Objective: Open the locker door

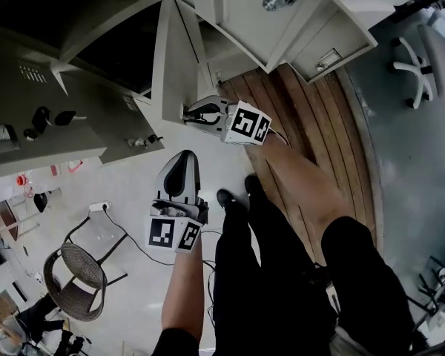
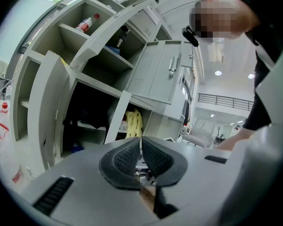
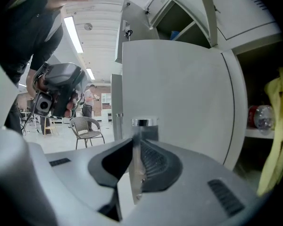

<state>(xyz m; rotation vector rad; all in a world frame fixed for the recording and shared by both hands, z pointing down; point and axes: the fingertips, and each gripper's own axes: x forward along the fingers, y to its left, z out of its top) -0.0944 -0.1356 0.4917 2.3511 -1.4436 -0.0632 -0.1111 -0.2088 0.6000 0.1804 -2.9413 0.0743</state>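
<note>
The grey locker door (image 1: 169, 59) stands swung out edge-on from the locker row. My right gripper (image 1: 190, 116) is shut on the door's metal handle (image 3: 141, 124); in the right gripper view the bar runs between the black pads (image 3: 153, 163) in front of the pale door panel (image 3: 179, 98). My left gripper (image 1: 179, 163) hangs lower, clear of the door, with its jaws pressed together and nothing in them. In the left gripper view, the left gripper (image 2: 141, 149) faces the open lockers (image 2: 85, 102).
Other locker doors (image 1: 256, 13) hang open at the top. A wood floor strip (image 1: 319, 124) runs to the right, with the person's legs (image 1: 282, 258) below. A wicker chair (image 1: 78, 273) and cable lie lower left. A yellow cloth (image 3: 273, 135) and bottle (image 3: 260, 117) sit inside the locker.
</note>
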